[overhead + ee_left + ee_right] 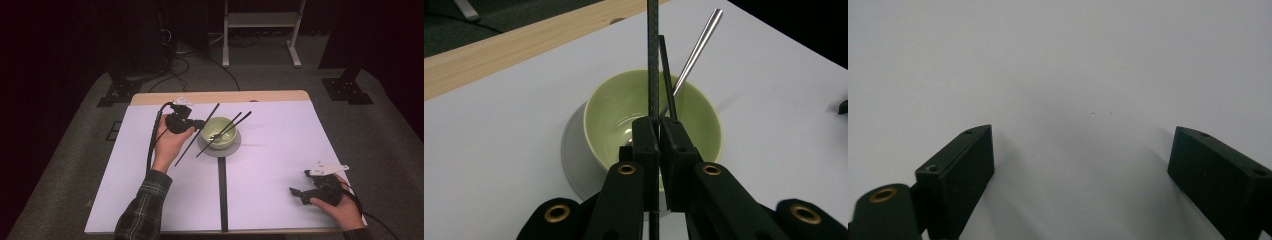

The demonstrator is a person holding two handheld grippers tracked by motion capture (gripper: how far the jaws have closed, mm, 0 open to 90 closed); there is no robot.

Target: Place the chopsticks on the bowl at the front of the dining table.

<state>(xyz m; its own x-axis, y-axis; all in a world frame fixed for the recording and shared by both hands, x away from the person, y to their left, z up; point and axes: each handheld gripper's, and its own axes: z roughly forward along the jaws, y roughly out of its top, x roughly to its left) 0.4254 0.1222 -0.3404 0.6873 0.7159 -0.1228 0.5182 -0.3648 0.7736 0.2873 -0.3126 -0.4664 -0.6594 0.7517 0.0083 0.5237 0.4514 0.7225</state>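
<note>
A pale green bowl (220, 134) (619, 107) stands on a grey saucer (228, 149) (573, 155) in the middle of the table. My left gripper (199, 123) (659, 124) sits just left of the bowl, shut on a long black chopstick (207, 119) (653, 60) that slants past the bowl's left rim. A second black chopstick (244, 117) (665, 70) and a metal utensil handle (698, 45) lean in the bowl. My right gripper (300, 183) (1083, 145) rests at the front right, open, nothing between its jaws.
The white tabletop (280, 145) has a black stripe (222, 195) running from the saucer to the front edge and a wooden strip (220, 96) along the back. Dark stands and cables are on the floor beyond the table.
</note>
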